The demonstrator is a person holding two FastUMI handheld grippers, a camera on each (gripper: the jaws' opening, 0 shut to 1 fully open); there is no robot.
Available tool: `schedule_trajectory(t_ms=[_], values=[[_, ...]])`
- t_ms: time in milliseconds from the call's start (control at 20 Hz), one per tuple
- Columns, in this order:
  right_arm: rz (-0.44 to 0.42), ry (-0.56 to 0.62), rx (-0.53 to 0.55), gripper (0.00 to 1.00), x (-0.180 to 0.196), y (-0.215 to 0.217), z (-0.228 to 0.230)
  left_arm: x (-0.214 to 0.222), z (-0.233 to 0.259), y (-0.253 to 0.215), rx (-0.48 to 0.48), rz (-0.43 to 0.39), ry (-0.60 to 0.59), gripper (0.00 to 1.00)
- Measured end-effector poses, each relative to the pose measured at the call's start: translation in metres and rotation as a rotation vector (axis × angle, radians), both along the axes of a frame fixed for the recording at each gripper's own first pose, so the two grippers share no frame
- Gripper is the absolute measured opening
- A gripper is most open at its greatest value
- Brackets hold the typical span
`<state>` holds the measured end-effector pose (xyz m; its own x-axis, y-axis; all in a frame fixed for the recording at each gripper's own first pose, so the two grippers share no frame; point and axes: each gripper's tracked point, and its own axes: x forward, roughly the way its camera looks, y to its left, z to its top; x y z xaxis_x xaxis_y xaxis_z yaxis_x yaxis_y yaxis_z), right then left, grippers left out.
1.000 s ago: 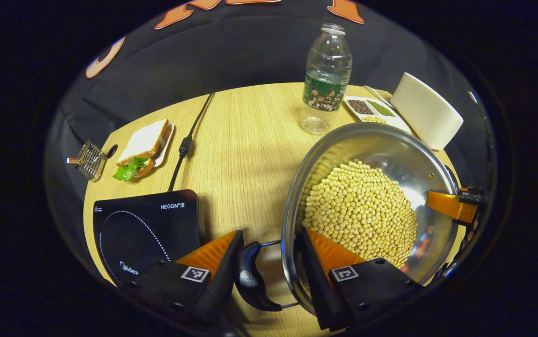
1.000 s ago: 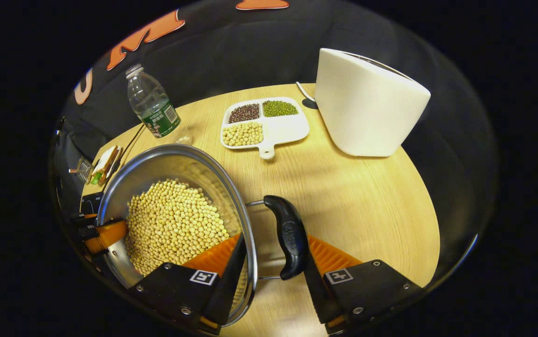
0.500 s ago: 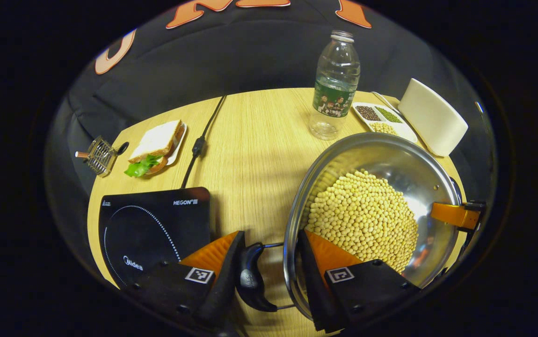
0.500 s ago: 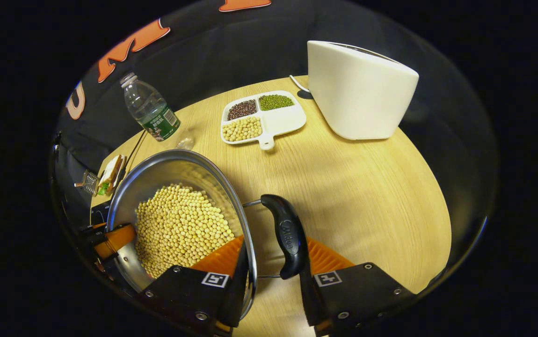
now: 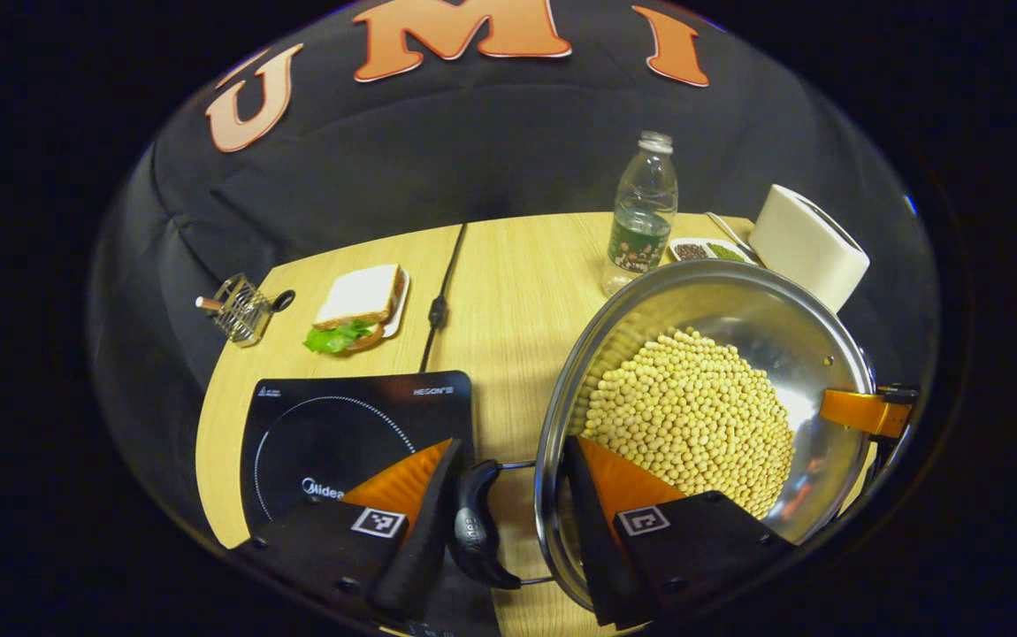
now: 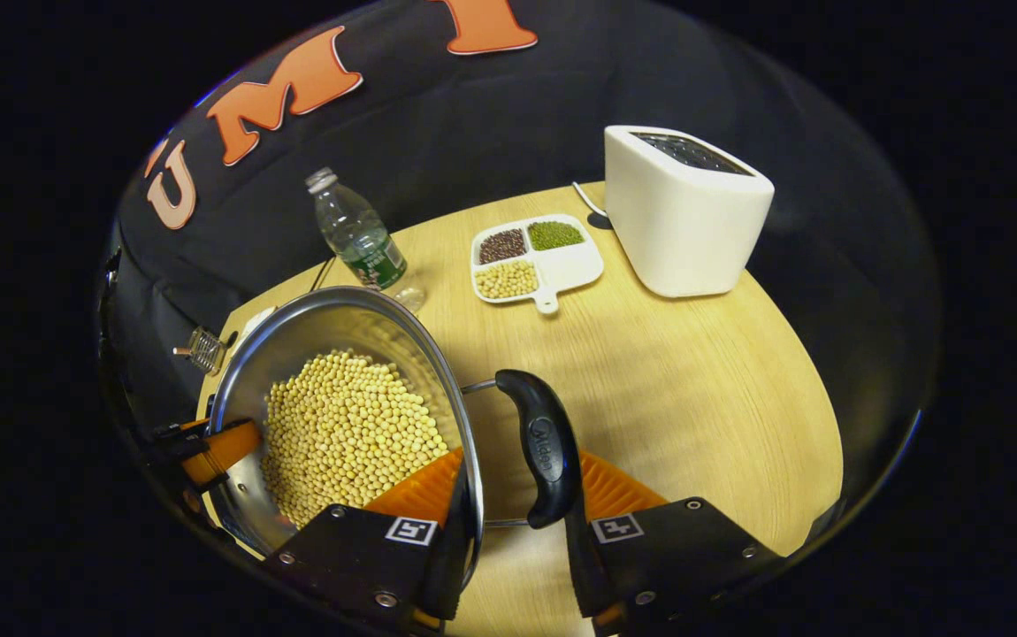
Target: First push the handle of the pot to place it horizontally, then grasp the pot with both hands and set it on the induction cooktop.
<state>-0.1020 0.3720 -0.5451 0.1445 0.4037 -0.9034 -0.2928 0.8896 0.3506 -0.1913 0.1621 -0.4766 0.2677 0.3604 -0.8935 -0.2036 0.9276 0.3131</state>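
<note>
A pale wooden tabletop stands before the booth's dark cloth wall.

In the left gripper view, the steel pot, heaped with yellow beans, sits to the right of the black induction cooktop and appears lifted off the wood. The left gripper has its jaws closed across the pot's rim and black side handle, one finger outside the handle, the other inside the pot. Beyond the cooktop lie a sandwich and a power cord; a bottle stands behind the pot.

In the right gripper view, the right gripper grips the opposite handle the same way, jaws shut over rim and handle. A sectioned dish and white toaster lie beyond the pot.

The handles look level, so the two-handed carry seems under way. The next move calls for shifting the pot sideways over the cooktop's ring, both grippers level so no beans spill, then lowering it.
</note>
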Motion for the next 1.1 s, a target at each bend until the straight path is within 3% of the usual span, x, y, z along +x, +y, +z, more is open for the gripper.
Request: schedule_trajectory(t_ms=[150,200,1100], values=[[0.026,-0.021,0.019,0.53,0.003,-0.002,-0.001,-0.011,0.024,0.015,0.009,0.033,-0.021,0.71],[0.036,-0.025,0.026,0.49,0.005,0.0,-0.003,-0.016,0.031,0.02,0.012,0.044,-0.025,0.73],[0.162,-0.076,0.115,0.49,0.015,0.018,-0.014,-0.059,0.119,0.127,0.063,0.149,-0.097,0.73]])
